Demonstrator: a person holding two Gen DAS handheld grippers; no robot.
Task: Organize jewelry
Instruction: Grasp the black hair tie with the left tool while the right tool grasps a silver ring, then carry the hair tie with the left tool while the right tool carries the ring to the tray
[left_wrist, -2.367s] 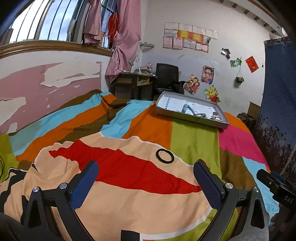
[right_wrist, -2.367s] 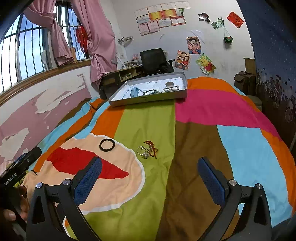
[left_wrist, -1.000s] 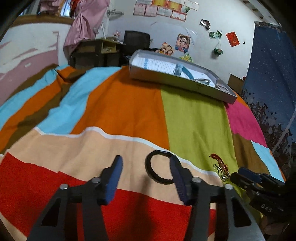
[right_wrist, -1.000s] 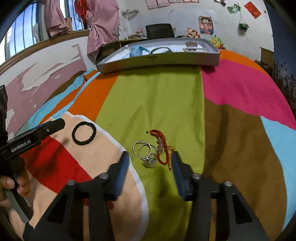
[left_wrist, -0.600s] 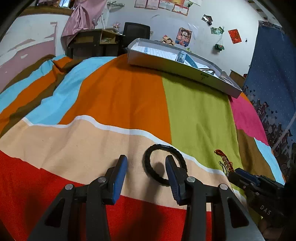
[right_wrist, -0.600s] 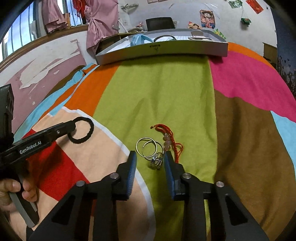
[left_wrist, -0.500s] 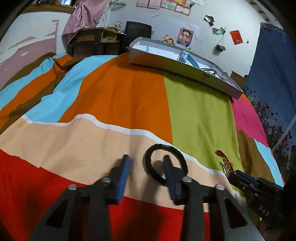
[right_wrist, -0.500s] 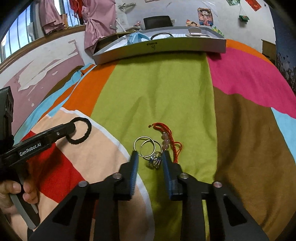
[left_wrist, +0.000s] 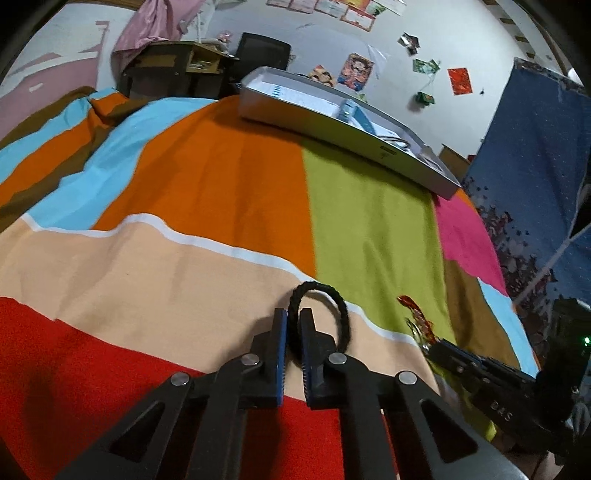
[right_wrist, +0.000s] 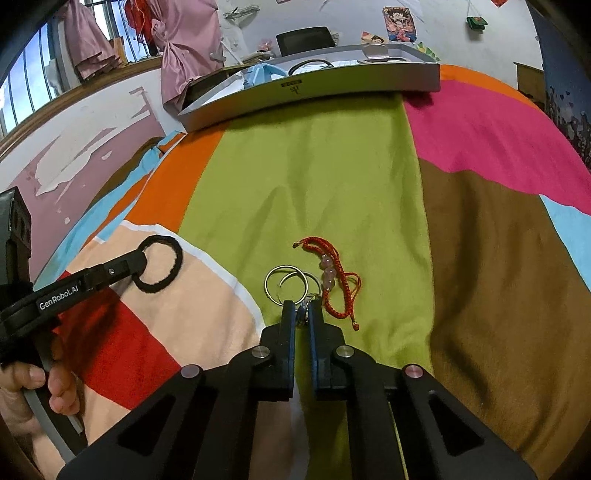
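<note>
Both grippers have just closed: left gripper (left_wrist: 293, 317) fingers pinch the black braided ring (left_wrist: 320, 315); right gripper (right_wrist: 301, 312) fingers pinch a silver ring (right_wrist: 302, 313) beside the red bracelet (right_wrist: 334, 278).

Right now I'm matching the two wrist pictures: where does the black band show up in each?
Left wrist: black band low centre, its near side pinched in the shut left gripper, on the peach patch.
Right wrist: black band at mid left, held at the tip of the left gripper.
Shared landmark: the grey tray at the far end of the blanket.
</note>
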